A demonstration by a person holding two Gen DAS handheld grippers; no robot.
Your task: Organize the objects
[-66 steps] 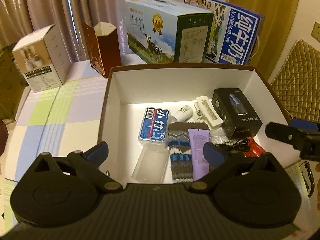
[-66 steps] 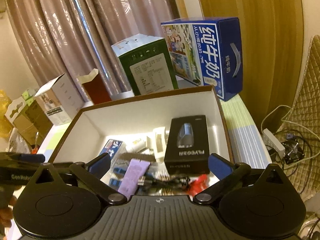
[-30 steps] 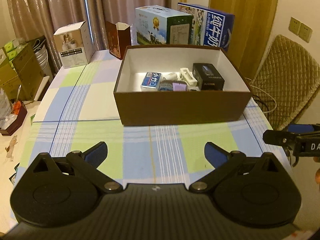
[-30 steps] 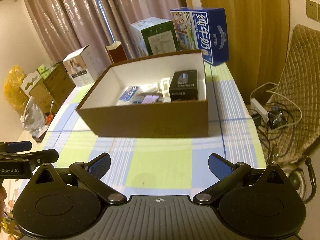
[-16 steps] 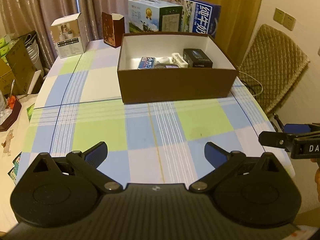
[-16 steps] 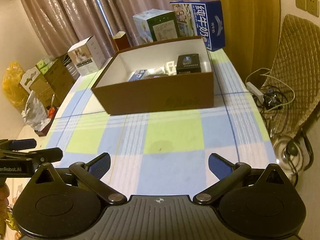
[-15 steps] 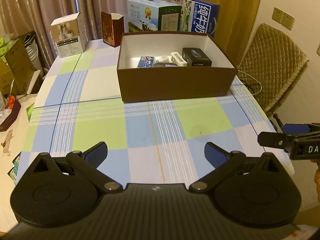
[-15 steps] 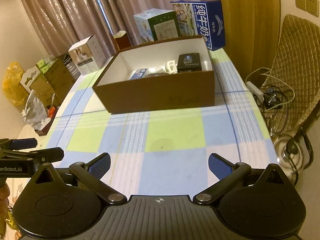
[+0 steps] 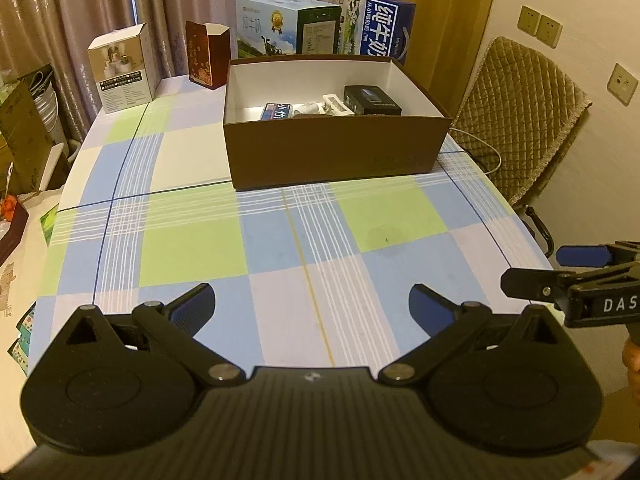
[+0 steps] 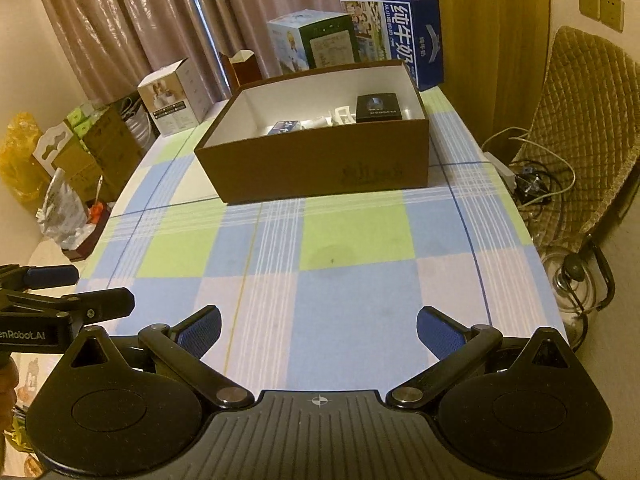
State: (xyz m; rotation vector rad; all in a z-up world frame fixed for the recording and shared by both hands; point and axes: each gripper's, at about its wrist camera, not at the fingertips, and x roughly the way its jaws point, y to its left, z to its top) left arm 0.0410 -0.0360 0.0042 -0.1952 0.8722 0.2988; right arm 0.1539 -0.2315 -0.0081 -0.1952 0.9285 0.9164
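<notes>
Left gripper (image 9: pixel 310 306): jaws apart, empty.
Right gripper (image 10: pixel 318 326): jaws apart, empty.
Box (image 9: pixel 332 148): likely light, stiff; grip rim.

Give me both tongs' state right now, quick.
Left tongs: open, holding nothing.
Right tongs: open, holding nothing.

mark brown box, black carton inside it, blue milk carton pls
brown box (image 9: pixel 332 152), left wrist view, on its near outer wall.
black carton (image 9: pixel 370 98), left wrist view, on its top face.
blue milk carton (image 10: pixel 408 36), right wrist view, on its printed front.
</notes>
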